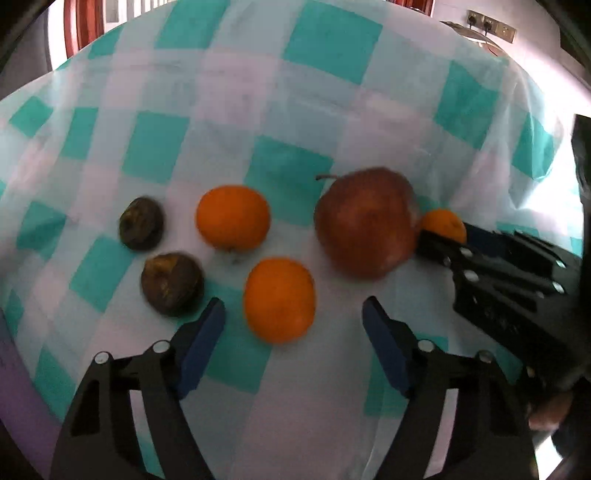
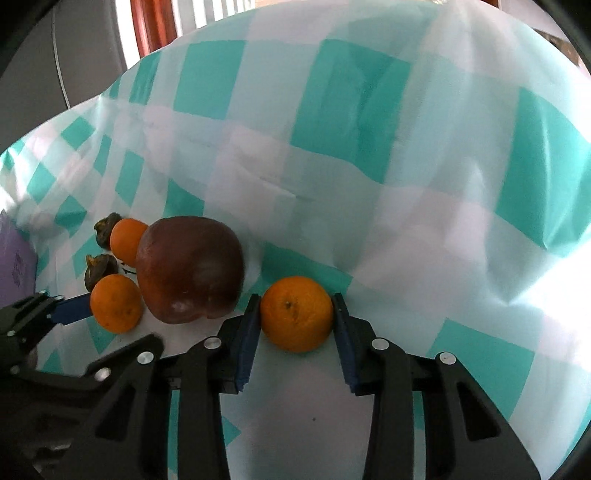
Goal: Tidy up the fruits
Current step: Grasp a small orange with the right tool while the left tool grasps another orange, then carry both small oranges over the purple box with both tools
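Fruit lies on a teal-and-white checked cloth (image 1: 295, 92). In the left wrist view my left gripper (image 1: 293, 308) stands open around the near orange (image 1: 279, 299), with a gap on both sides of it. A second orange (image 1: 232, 218) sits behind, a big red apple (image 1: 365, 221) to the right, and two dark wrinkled fruits (image 1: 140, 223) (image 1: 171, 282) to the left. My right gripper (image 2: 296, 306) is shut on a third orange (image 2: 297, 314), both blue pads pressing its sides, just right of the apple (image 2: 190, 269). That orange (image 1: 443, 223) peeks from behind the apple in the left view.
A purple object (image 2: 14, 266) lies at the cloth's left edge. The cloth stretches far back and to the right, with folds there (image 2: 517, 240). Wall sockets (image 1: 487, 24) and red-brown wood (image 1: 79, 26) show beyond the table. A hand (image 1: 550, 410) holds the right gripper.
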A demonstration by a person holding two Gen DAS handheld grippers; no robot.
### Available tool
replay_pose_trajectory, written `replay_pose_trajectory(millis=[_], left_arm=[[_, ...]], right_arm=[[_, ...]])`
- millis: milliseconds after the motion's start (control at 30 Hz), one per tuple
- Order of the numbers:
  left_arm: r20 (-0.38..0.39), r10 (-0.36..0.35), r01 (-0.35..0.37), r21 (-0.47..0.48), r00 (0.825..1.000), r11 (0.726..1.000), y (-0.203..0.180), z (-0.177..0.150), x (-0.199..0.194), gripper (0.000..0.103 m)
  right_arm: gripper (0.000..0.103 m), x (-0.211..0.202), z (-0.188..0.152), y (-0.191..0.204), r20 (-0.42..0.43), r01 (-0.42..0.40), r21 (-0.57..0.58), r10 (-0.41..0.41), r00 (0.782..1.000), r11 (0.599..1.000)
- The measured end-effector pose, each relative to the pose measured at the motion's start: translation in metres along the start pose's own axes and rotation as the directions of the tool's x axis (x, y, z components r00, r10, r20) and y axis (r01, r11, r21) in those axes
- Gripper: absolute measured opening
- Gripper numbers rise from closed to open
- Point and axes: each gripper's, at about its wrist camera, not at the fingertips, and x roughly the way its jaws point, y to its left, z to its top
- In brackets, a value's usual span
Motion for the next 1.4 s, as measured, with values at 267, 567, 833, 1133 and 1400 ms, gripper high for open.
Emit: replay_pose_trajectory(millis=[267, 567, 833, 1133, 1400], left_arm=[[0.020, 0.045, -0.045, 0.045, 0.999, 0.998, -0.003, -0.010, -0.004, 0.033], [-0.047, 0.042, -0.037, 0.103, 0.998, 0.994, -0.021, -0.058, -0.056, 0.033], [-0.120, 0.021, -0.011, 0.082, 0.993, 0.997, -0.008, -0.091, -0.139, 0.033], [0.011, -0.022, 0.020, 0.135, 1.000, 0.991, 0.002, -0.145, -0.302, 0.033], [0.132, -0.064, 0.035, 0.213, 0.989, 0.976, 0.011, -0.193, -0.399, 0.033]], right_arm=[[0.038, 0.021, 0.017, 0.031, -0.016, 0.026, -0.014, -0.026, 1.000, 1.000], [0.037, 0.003, 0.013, 0.058, -0.088, 0.057, 0.018, -0.055, 0.995, 0.998], [0.037, -0.080, -0.003, 0.098, -0.150, 0.051, 0.050, -0.043, 0.988, 0.997], [0.037, -0.230, -0.043, 0.153, -0.089, 0.041, 0.047, -0.037, 0.995, 0.998], [0.037, -0.326, -0.085, 0.199, -0.008, 0.035, -0.026, -0.035, 0.999, 0.999]])
